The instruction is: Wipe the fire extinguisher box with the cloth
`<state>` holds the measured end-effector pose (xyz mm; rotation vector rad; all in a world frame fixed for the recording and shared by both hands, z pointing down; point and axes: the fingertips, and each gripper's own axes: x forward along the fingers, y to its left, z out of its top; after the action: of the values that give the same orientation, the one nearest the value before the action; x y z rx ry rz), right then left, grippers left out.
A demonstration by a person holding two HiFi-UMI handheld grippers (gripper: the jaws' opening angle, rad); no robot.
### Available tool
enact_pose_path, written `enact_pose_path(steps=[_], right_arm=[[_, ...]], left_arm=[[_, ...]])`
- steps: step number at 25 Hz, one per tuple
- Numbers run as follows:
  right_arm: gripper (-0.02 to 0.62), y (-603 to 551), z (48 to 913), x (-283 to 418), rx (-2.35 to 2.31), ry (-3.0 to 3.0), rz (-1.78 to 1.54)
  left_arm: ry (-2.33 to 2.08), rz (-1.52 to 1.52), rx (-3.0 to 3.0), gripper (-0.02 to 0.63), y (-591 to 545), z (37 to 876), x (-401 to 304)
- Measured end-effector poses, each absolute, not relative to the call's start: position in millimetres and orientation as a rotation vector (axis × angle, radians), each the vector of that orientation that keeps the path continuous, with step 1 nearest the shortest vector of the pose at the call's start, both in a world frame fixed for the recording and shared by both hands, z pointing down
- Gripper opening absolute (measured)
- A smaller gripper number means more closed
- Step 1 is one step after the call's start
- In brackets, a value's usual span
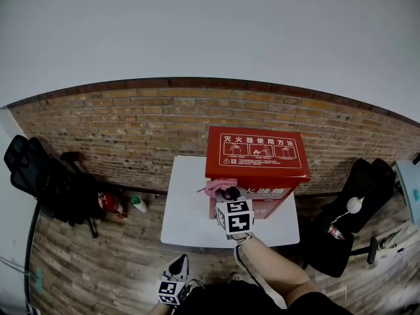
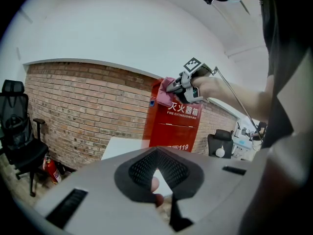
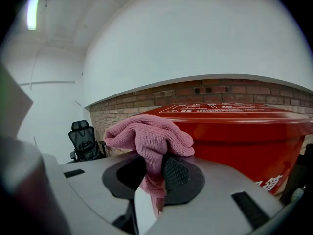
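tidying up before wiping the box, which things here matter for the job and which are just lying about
For the job: fire extinguisher box, pink cloth, right hand-held gripper clamping it.
Lying about: small fire extinguisher, white bottle, black office chair.

- Fire extinguisher box (image 1: 257, 156) on table (image 1: 190, 209), at its right rear, before brick wall (image 1: 131, 130)
- Cloth (image 1: 220, 187) between the jaws of my right gripper (image 1: 230, 194), at the box's front left top
- My left gripper (image 1: 178, 262) low, before the table

Tabletop (image 1: 187, 202) free left of box (image 1: 256, 153) — wall (image 1: 131, 130) behind
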<state>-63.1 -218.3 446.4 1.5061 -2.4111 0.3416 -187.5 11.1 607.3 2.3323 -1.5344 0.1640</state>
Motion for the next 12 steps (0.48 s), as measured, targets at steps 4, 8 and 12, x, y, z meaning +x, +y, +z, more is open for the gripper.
enact_pose_path(steps=[4,8,12], right_arm=[[0.091,-218,455,-63,1.510,-2.409,0.348],[0.091,-219,464,-62,1.520,-2.407,0.349],[0.091,-219,475,-63,1.521,-2.404,0.360]], left_arm=[[-1.537,0.172,2.321,0.017,14,610,-189],[-1.539,0.181,2.314,0.017,16,611,-191],[-1.542,0.187,2.302,0.017,18,614,-194]])
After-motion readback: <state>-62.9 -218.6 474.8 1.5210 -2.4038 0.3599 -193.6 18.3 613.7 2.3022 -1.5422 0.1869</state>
